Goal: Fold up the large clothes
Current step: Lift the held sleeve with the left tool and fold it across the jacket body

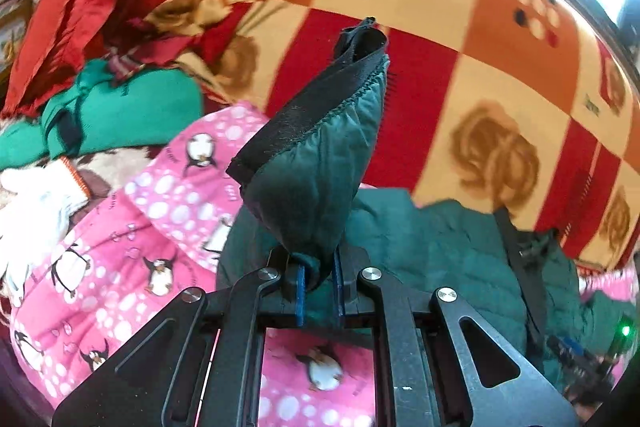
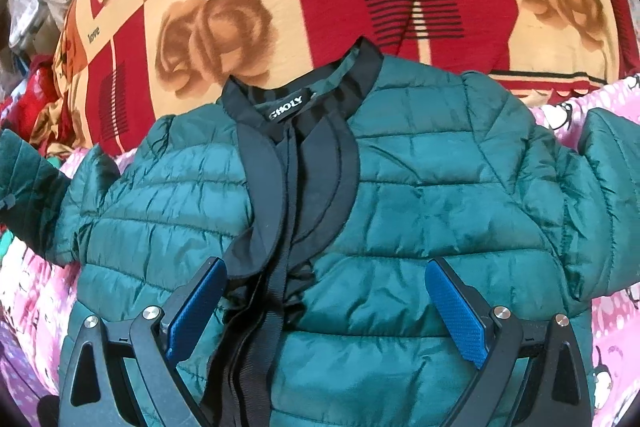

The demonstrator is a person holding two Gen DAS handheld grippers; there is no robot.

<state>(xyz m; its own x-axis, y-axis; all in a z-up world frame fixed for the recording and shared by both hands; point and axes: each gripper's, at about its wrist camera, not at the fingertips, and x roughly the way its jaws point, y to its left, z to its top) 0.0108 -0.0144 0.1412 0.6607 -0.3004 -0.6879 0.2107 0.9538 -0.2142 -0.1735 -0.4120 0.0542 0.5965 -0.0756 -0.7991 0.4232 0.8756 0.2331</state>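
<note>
Bedding: rose-check blanket [image 2: 224,27], pink penguin sheet [image 1: 132,227]. Green quilted jacket [image 2: 400,195] lies front-up, hem cut off. Left gripper [image 1: 320,283] pinches its cuff [image 1: 320,163]; right gripper [image 2: 324,307] gapes wide.

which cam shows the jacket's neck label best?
Right wrist view. The jacket lies spread front-up below the open right hand-held gripper, and the neck label sits in plain sight inside the collar. The left wrist view shows only a bunched part of the jacket clamped in the left hand-held gripper; no label visible.
</note>
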